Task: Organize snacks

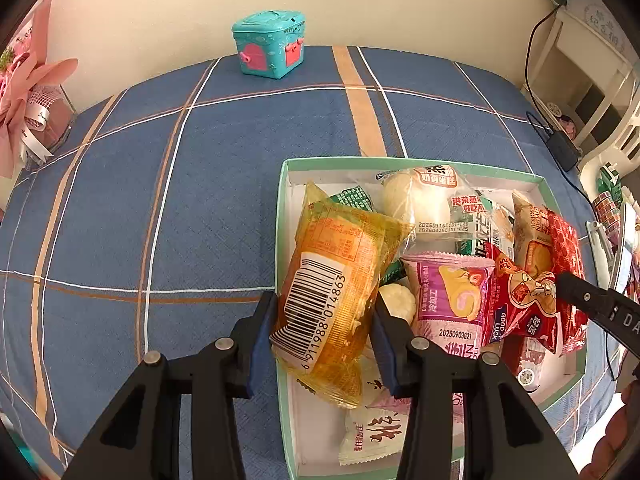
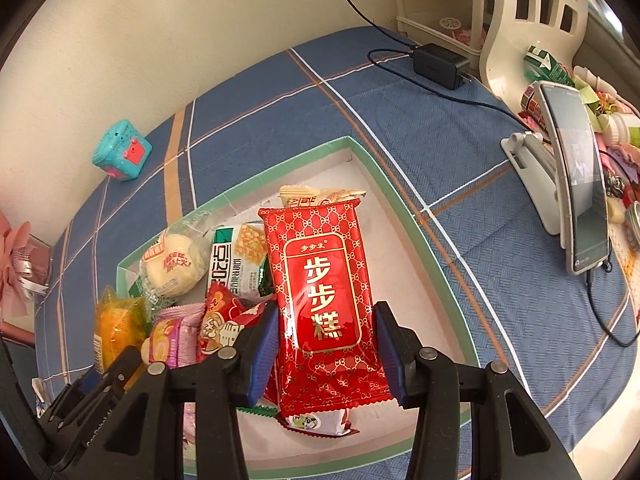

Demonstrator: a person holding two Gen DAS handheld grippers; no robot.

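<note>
Left tongs: my left gripper [image 1: 324, 320] is closed narrow on the yellow cake packet [image 1: 340, 276]; both blue pads press its sides near the barcode end.
Yellow cake packet: clear yellow wrapper, barcode facing me, tilted, hanging over the left wall of the box [image 1: 282, 216] with its lower end above the snacks inside.
Right tongs: my right gripper [image 2: 326, 344] is likewise drawn in on the red packet [image 2: 322, 292]; the pads squeeze its two long edges about halfway down.
Red packet: glossy red with gold lettering, held upright along the fingers, above the near part of the box interior.
Box: shallow, white inside with a green rim, sitting on the blue checked cloth [image 1: 160, 200].
Snacks in box: a round white bun [image 1: 416, 200] in clear wrap toward the far side, a pink roll-cake packet [image 1: 452, 296] just right of my left fingers, a red cartoon packet [image 1: 520, 300] beside it, a white-and-green cracker packet [image 2: 236, 256] near the bun.
Other tongs seen: from the left camera, one black finger of my right gripper lies over the red packets at the right edge.
Elsewhere: a teal toy chest [image 1: 270, 46] stands well apart by the wall; a phone on a stand [image 2: 576, 184] sits off to the right.
</note>
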